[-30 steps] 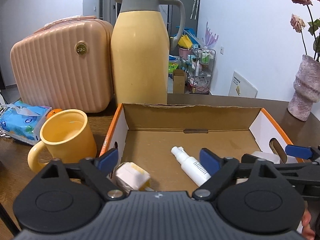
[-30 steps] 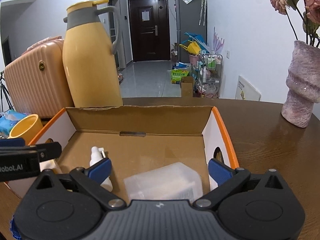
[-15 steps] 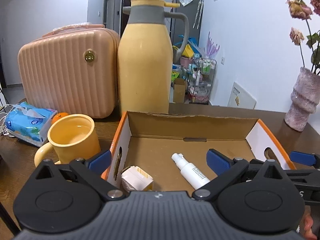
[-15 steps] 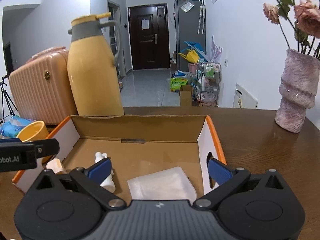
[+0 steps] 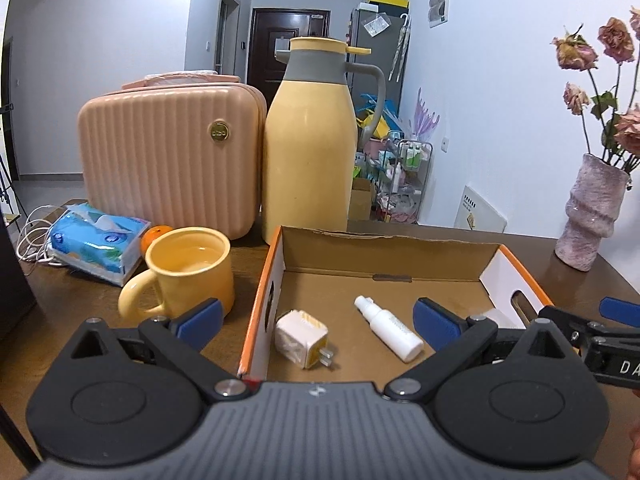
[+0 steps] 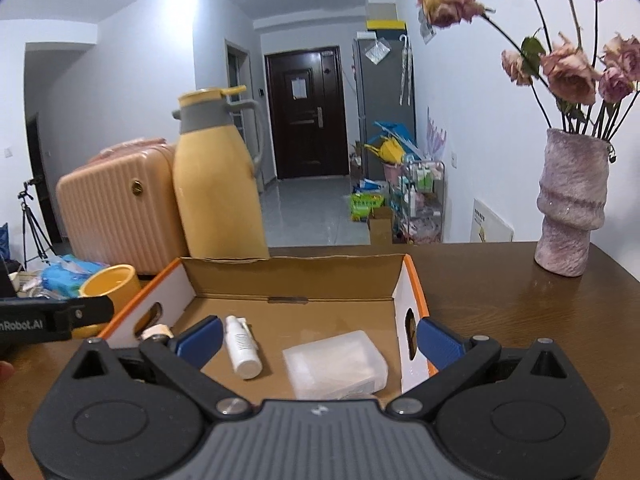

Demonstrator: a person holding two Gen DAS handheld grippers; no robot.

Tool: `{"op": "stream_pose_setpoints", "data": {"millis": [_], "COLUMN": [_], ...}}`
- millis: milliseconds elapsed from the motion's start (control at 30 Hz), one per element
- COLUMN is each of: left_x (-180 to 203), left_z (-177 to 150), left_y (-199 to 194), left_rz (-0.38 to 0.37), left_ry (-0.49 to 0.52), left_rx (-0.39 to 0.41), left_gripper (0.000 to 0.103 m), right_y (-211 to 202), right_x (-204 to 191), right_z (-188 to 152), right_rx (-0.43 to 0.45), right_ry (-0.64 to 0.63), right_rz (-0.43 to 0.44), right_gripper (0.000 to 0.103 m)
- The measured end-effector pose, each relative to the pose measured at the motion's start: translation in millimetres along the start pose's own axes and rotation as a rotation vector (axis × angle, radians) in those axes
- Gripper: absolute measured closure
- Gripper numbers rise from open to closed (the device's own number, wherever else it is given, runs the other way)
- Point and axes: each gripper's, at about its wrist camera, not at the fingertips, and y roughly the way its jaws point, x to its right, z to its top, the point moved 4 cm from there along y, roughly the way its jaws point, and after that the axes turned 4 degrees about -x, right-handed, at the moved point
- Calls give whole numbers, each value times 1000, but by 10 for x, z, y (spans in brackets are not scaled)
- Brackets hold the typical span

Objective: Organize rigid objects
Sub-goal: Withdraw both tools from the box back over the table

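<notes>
Cardboard box (image 5: 384, 256): brown inside, white walls w/ orange rims, open top, on dark wood table (image 6: 500, 300); landmark for all entries below.
Charger plug (image 5: 302, 338): white-yellow cube, prongs out; in box, near-left corner by left wall.
Spray bottle (image 5: 388, 328): white, lying on its side; in box, mid-floor, just right of plug, apart from it.
Clear plastic case (image 6: 336, 364): translucent, lying flat; in box, near-right part; contents too cloudy to tell.
Left gripper (image 5: 316, 316): jaws wide apart, just finished opening, nothing btwn them; hovers at box's near-left edge, left finger outside the wall, right finger over box floor.
Right gripper (image 6: 318, 338): jaws wide apart, nothing gripped; hovers at box's near-right edge, case and bottle seen btwn its fingers, not touched.
Mug (image 5: 190, 270): yellow, upright; just left of box.
Thermos jug (image 5: 310, 140): yellow w/ grey collar; behind box's back-left corner.
Vanity case (image 5: 172, 156): pink, ribbed; behind-left of box, beside jug.
Tissue pack (image 5: 96, 242): blue; far left of box, beyond mug.
Orange (image 5: 154, 236): btwn tissue pack and mug, mostly hidden.
Vase (image 6: 572, 204): mauve, w/ dried roses; well right of box.
</notes>
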Motion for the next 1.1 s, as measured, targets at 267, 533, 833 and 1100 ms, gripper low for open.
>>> {"op": "stream_pose_setpoints", "data": {"millis": [267, 533, 833, 1100], "left_x": [-23, -84, -97, -148], "left_z": [-216, -455, -764, -914], "left_y": [-373, -673, -867, -902], "left_rz": [-12, -23, -31, -39], "left_ry": [-2, -3, 34, 38], "left_rx": [26, 34, 21, 8], "left_gripper": [0, 0, 0, 0], "right_y": [-407, -714, -850, -899], "right_x": [-143, -263, -326, -311], "right_z": [-196, -465, -788, -983], "right_rx": [55, 64, 23, -13], "right_ry": [-15, -29, -36, -50], "right_rz": [22, 49, 51, 29], "right_gripper": [0, 0, 0, 0]}}
